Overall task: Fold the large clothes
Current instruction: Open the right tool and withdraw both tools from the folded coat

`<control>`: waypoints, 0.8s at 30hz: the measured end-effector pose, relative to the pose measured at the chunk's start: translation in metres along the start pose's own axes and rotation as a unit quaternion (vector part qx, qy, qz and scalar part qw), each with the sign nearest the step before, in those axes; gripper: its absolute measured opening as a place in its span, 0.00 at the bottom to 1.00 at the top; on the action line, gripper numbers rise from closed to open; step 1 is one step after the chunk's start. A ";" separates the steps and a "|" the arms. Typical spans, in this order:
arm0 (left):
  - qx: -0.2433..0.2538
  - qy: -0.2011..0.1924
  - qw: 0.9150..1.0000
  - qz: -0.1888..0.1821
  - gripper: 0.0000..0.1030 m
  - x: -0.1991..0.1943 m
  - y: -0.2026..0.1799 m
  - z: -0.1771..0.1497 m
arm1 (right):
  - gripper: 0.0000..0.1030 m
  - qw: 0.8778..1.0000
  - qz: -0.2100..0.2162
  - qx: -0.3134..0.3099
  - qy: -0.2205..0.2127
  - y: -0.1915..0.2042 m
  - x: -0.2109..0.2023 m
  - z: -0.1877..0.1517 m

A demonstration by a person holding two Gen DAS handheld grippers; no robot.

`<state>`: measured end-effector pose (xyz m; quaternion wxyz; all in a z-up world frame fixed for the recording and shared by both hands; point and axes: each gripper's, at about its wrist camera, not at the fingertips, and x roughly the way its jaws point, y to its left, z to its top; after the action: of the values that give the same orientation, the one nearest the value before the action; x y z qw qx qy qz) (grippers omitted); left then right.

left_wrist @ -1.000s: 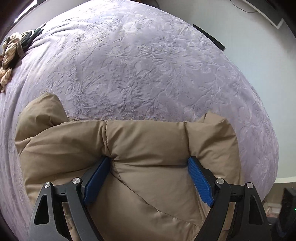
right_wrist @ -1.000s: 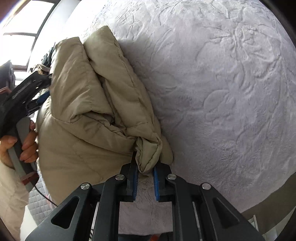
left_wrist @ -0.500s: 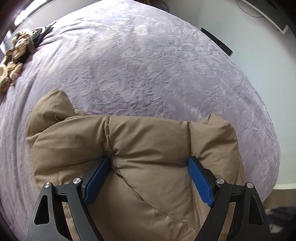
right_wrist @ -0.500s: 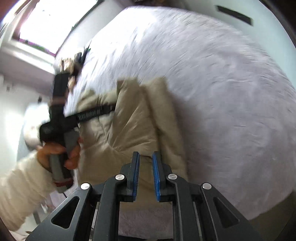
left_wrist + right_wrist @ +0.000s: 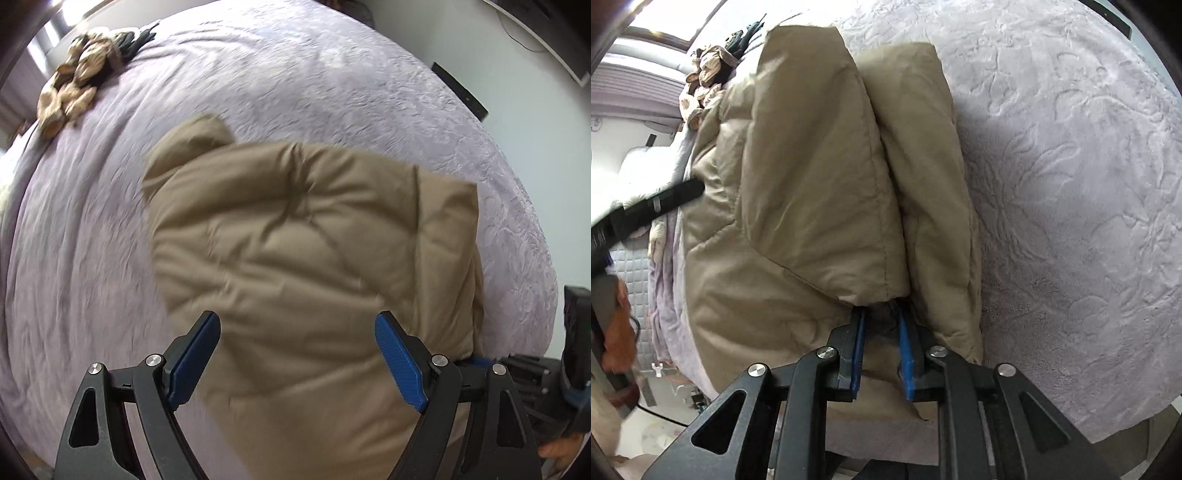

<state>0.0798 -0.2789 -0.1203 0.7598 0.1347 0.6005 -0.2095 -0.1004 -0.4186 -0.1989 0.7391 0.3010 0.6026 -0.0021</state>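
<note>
**Folded tan puffer jacket on the lilac bedspread, both grippers at its near edge**

The largest thing is the bed, covered with a lilac bedspread that has a raised leaf and flower pattern. It fills nearly the whole of both views.

On the bedspread, close to the near edge of the bed, lies the tan puffer jacket. It is folded into a thick, roughly rectangular bundle with quilted seams. From the right wrist view the jacket shows two padded layers side by side, with a deep crease between them that runs away from the camera.

At the far left corner of the bed there is a small heap of clothes, beige with a pattern and some dark cloth beside it, well apart from the jacket.

The left gripper hangs above the near part of the jacket with its blue pads spread wide; nothing is between them and they do not touch the cloth.

The right gripper is at the near end of the crease. Its blue fingers stand a little apart and their tips go under the fold of the jacket. Whether they pinch any cloth, I cannot tell, because the fold hides the tips.

No container, label or readable writing shows in either view.
</note>
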 end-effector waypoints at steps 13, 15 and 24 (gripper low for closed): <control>-0.057 0.013 0.998 0.011 0.99 -0.006 0.031 -0.035 | 0.40 1.000 0.006 -0.012 -0.025 0.016 -0.034 0.008; -0.060 0.009 0.998 0.016 0.99 -0.007 0.034 -0.038 | 0.47 0.999 0.001 -0.013 -0.032 0.016 -0.038 0.009; -0.084 0.022 0.996 0.000 0.99 0.004 0.047 -0.045 | 0.83 0.999 -0.015 -0.004 -0.046 0.009 -0.048 0.022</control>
<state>0.0642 -0.2177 -0.1369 0.7549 0.0752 0.6327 -0.1554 -0.0905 -0.4387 -0.1503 0.7671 0.2886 0.5724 -0.0241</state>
